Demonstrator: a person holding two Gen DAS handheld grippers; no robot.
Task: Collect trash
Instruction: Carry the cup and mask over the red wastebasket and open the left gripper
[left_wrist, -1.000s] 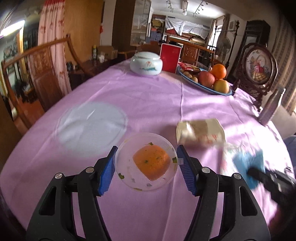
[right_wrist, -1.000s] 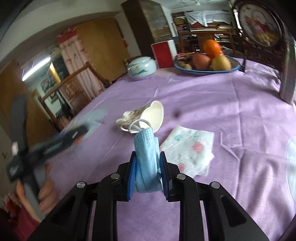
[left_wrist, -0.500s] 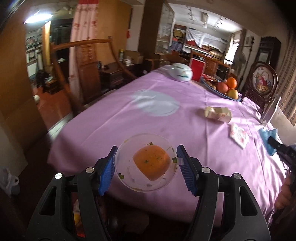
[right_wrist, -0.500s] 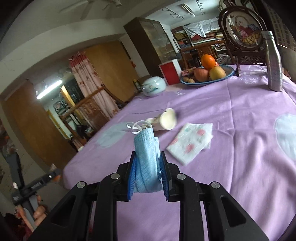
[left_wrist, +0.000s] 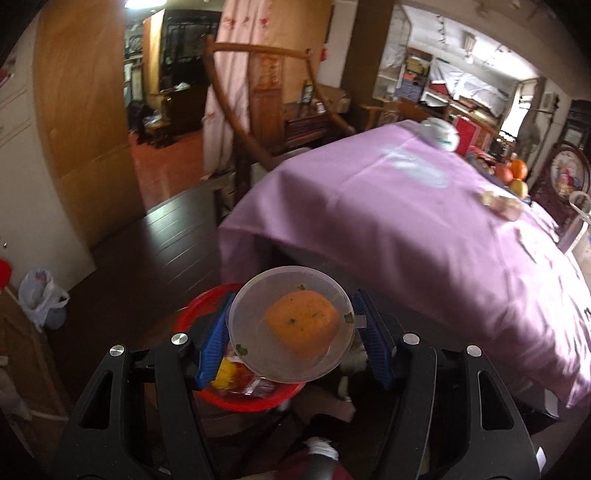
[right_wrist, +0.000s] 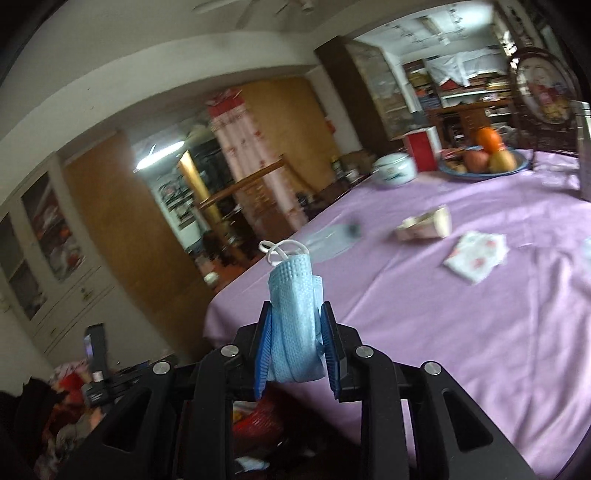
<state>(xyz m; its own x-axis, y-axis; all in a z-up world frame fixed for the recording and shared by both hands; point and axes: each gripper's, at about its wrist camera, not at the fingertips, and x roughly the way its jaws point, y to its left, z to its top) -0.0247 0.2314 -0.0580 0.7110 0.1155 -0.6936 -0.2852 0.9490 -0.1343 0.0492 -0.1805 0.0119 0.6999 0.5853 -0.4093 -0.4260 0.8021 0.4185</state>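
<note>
Gripping a plastic bowl (left_wrist: 291, 325), the left claw (left_wrist: 291, 341) gapes wide; the right claw (right_wrist: 297, 345) pinches a face mask (right_wrist: 295, 314).

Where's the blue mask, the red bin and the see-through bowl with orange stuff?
blue mask (right_wrist: 295, 317): right wrist view, on its folded middle.
red bin (left_wrist: 192, 310): left wrist view, on its far rim.
see-through bowl (left_wrist: 255, 314): left wrist view, on its clear left side.

My left gripper (left_wrist: 291, 341) and right gripper (right_wrist: 297, 349) share black cut-out frames, silver screws, ribbed blue pads (left_wrist: 212, 349).

Tablecloth edge (left_wrist: 258, 236) probably crowds red bin (left_wrist: 188, 314).
</note>
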